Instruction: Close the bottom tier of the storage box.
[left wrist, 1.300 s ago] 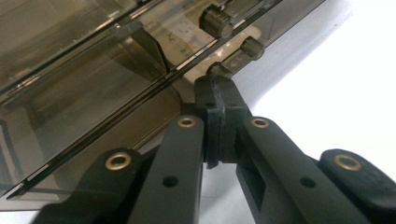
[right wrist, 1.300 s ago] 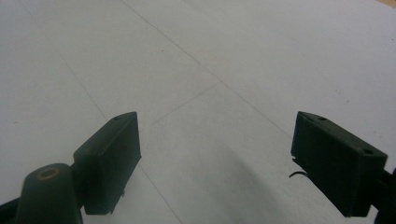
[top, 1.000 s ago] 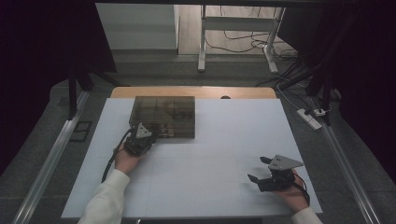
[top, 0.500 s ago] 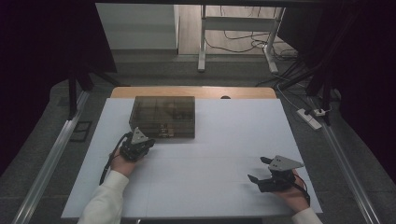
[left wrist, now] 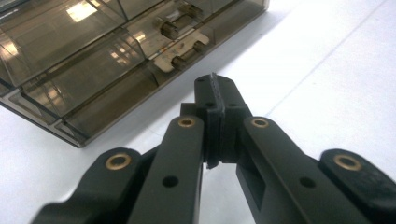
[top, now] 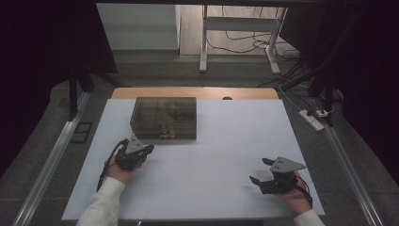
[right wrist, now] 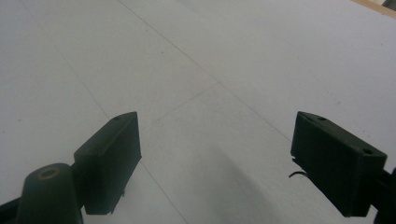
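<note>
The smoky compartment box sits on the white tabletop — left gripper fingers pinched together empty, right gripper fingers wide.

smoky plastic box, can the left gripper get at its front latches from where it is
Probably yes: the left gripper sits just short of the box, bare white table between them, latches ahead. Its jaws are shut, though.

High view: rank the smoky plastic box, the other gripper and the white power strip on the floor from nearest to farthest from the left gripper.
1. Smoky plastic box: just beyond the left gripper, up and slightly right.
2. Right gripper: across the white table, near its right front corner.
3. White power strip: on the floor past the table's right edge.
</note>
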Action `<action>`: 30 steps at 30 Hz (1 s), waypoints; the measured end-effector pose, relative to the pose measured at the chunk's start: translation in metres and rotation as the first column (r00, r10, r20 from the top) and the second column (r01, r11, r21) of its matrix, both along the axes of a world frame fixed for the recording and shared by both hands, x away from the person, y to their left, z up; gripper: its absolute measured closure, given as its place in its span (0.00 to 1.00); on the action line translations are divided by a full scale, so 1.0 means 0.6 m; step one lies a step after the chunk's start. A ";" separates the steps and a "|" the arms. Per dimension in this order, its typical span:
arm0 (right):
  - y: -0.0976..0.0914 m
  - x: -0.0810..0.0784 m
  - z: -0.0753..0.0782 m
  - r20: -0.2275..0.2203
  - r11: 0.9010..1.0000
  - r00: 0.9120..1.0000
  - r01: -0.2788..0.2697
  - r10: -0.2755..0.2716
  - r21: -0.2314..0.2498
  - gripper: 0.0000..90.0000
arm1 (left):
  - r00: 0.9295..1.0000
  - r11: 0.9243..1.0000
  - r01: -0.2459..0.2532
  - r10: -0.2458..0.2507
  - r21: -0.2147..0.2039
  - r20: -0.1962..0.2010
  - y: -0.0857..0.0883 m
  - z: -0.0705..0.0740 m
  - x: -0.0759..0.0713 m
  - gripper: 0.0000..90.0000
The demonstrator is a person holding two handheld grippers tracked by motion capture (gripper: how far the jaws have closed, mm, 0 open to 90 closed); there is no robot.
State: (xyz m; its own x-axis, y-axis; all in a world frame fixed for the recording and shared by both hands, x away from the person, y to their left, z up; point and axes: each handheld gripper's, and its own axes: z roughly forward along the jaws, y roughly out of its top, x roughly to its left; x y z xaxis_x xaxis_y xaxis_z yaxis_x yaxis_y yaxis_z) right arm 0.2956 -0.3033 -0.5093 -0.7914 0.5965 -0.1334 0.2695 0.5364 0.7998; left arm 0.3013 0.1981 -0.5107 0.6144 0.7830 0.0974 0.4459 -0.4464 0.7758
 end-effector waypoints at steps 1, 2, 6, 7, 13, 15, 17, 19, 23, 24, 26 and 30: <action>0.000 0.000 0.000 0.000 1.000 1.000 0.000 0.000 0.000 0.17 | 1.000 1.000 0.002 -0.002 -0.004 -0.001 0.001 0.000 -0.003 0.99; 0.001 0.000 0.000 0.000 1.000 1.000 0.000 0.000 0.002 0.17 | 1.000 1.000 0.004 -0.004 -0.010 -0.002 0.002 0.000 -0.007 0.99; 0.001 0.001 0.000 0.000 1.000 1.000 -0.001 0.001 0.004 0.17 | 1.000 0.999 0.001 -0.002 -0.041 -0.021 0.007 0.000 -0.022 0.91; 0.001 0.002 0.000 -0.001 1.000 1.000 -0.001 0.001 0.001 0.17 | 0.999 0.999 -0.006 0.005 -0.041 -0.034 0.008 0.001 -0.025 0.85; 0.002 0.002 0.000 0.002 1.000 1.000 -0.005 0.005 0.002 0.17 | 0.999 0.999 -0.015 0.014 -0.051 -0.031 0.010 0.001 -0.054 0.55; 0.002 0.002 0.000 0.000 1.000 1.000 -0.004 0.004 0.002 0.17 | 0.999 0.999 0.004 -0.006 -0.051 -0.031 0.010 -0.001 -0.062 0.50; 0.001 0.002 0.000 0.001 1.000 1.000 -0.003 0.003 0.004 0.17 | 1.000 0.999 0.018 -0.019 -0.032 -0.023 0.008 -0.003 -0.071 0.46; 0.001 0.003 0.000 0.000 1.000 1.000 -0.004 0.004 0.004 0.17 | 0.999 0.999 0.031 -0.031 -0.024 -0.022 0.007 -0.004 -0.078 0.43; 0.002 0.003 -0.001 -0.004 1.000 1.000 -0.005 0.005 0.003 0.17 | 0.999 0.999 0.030 -0.031 -0.027 -0.028 0.008 -0.005 -0.090 0.37; 0.002 0.003 -0.001 -0.004 1.000 1.000 -0.004 0.004 0.005 0.17 | 0.999 0.999 0.027 -0.027 -0.028 -0.027 0.009 -0.006 -0.092 0.35; 0.001 0.003 -0.001 -0.003 1.000 1.000 -0.002 0.002 0.010 0.17 | 0.999 0.999 0.025 -0.026 -0.034 -0.022 0.011 -0.006 -0.098 0.30; 0.001 0.003 -0.002 -0.007 1.000 1.000 -0.003 0.004 0.013 0.17 | 0.999 0.998 0.035 -0.035 -0.042 -0.009 0.013 -0.006 -0.107 0.28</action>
State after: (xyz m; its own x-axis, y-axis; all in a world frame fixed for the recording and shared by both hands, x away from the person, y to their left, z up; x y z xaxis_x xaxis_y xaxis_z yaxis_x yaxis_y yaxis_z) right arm 0.2977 -0.3026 -0.5103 -0.7944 0.5953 -0.1204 0.2732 0.5273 0.8046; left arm 0.2374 0.2060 -0.5146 0.6423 0.7642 0.0589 0.4380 -0.4290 0.7900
